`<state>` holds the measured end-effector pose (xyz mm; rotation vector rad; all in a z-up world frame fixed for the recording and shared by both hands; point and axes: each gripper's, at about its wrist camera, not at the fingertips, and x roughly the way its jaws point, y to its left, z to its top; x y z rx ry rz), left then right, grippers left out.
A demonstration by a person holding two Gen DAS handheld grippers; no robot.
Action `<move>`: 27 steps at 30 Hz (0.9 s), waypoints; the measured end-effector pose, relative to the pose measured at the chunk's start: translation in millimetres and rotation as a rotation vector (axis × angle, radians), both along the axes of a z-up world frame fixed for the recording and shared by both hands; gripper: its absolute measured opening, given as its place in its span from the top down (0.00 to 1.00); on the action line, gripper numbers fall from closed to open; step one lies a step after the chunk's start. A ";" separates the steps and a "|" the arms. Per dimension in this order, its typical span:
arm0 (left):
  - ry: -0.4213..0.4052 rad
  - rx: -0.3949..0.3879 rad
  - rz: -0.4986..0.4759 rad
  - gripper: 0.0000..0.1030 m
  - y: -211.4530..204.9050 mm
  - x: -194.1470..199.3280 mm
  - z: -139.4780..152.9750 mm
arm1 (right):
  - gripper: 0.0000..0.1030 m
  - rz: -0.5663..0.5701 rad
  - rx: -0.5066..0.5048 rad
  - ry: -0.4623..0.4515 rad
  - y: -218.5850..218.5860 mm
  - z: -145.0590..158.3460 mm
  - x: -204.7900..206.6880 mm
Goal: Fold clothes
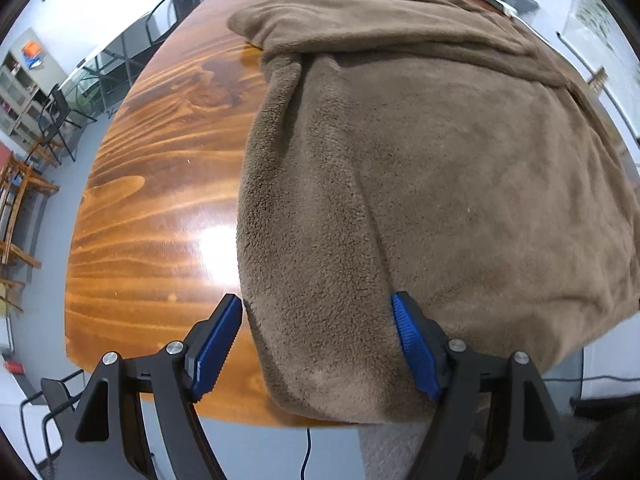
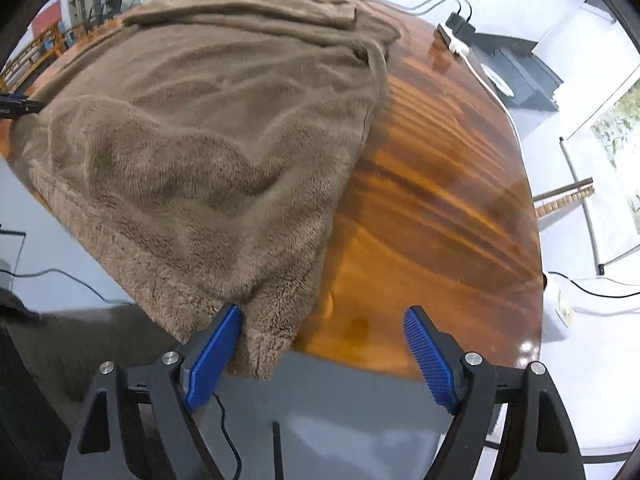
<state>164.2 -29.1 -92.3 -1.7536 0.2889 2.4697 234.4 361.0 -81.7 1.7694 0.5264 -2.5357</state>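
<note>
Garment: a brown, thick-piled fleece garment (image 1: 420, 184) lies spread over the polished, orange-grained wooden table (image 1: 160, 184), its near hem drooping past the table's front edge.
Far end: a folded band, maybe a collar or sleeve, lies across the top; I cannot tell which.
Left gripper: the left gripper (image 1: 318, 348) points steeply down at the near left corner, blue ribbed pads wide apart. Fleece lies between them, but the pads do not press on it.
Right gripper: the right gripper (image 2: 324, 354) hangs over the near right corner, jaws spread; one blue pad sits just beside the hanging corner, the other over bare wood. Nothing is held.
Handling: looks soft, limp and bulky, probably fairly heavy for cloth; it should sag between two holds and drag on the wood instead of sliding cleanly.
Where to grip: my guess is the two near hem corners, biting deep so the thick pile does not slip out.
Clutter: a white power strip (image 2: 454, 40) with cables at the far edge.
</note>
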 end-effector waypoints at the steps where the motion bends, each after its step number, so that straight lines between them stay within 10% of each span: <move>1: -0.007 0.000 -0.008 0.23 -0.3 2.9 0.4 | 0.18 0.001 0.013 -0.017 0.5 -1.9 3.4; 10: 0.055 0.024 0.026 0.23 -18.7 -14.1 37.5 | 0.18 -0.032 -0.031 0.078 16.2 40.4 8.1; 27: 0.244 0.069 0.089 0.23 -23.8 -203.8 100.3 | 0.17 -0.143 -0.316 0.305 8.1 130.9 -207.4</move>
